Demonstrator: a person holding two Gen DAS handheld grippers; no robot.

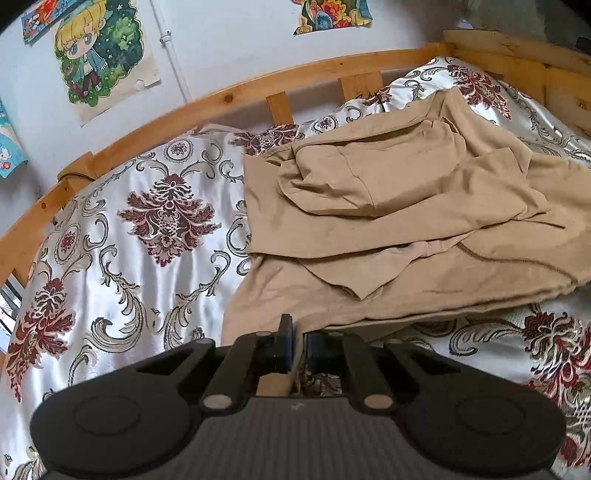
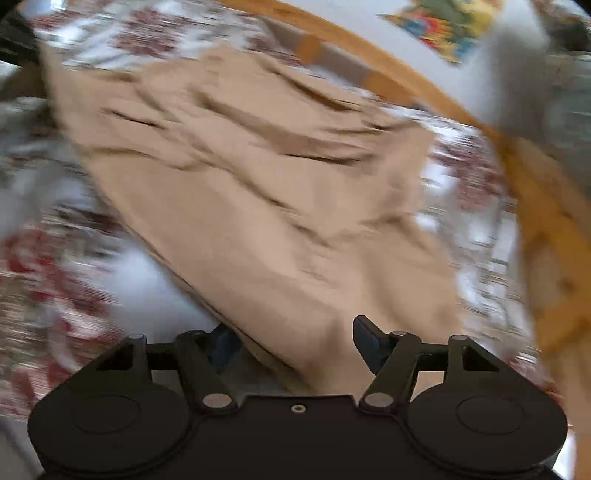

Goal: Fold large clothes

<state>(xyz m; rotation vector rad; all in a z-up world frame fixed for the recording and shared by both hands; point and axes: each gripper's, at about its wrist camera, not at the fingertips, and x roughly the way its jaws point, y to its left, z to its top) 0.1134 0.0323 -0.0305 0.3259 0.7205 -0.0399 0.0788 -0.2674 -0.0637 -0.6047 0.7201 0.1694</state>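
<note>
Jaws of the left gripper [image 1: 297,347] are pinched together on a strip of the tan garment [image 1: 388,221], a bit of the same cloth showing just behind the pads, while the right gripper [image 2: 295,343] stands with its jaws apart, a corner of the garment [image 2: 258,184] lying between them without either pad visibly pressing on it.

That garment is a large tan piece with a zip running along one edge, spread over the bed and already partly folded: a hood or sleeve is doubled back on top of the body, and several layers overlap towards the far side. Its near hem runs down to the left gripper. From the right wrist the cloth fills the middle of the view, creased in long ridges, though this picture is badly blurred and the finer folds cannot be made out.

Under the garment lies a shiny white bedspread [image 1: 129,240] with dark red flower medallions and grey scrollwork, bare on the left side and showing again at the lower right. A wooden bed rail [image 1: 221,96] with short slats curves round the far edge of the bed. On the pale wall [image 1: 221,37] behind it hangs a cartoon poster [image 1: 99,55] of a blond figure among green leaves, and another colourful picture [image 1: 332,14] sits further along.
</note>
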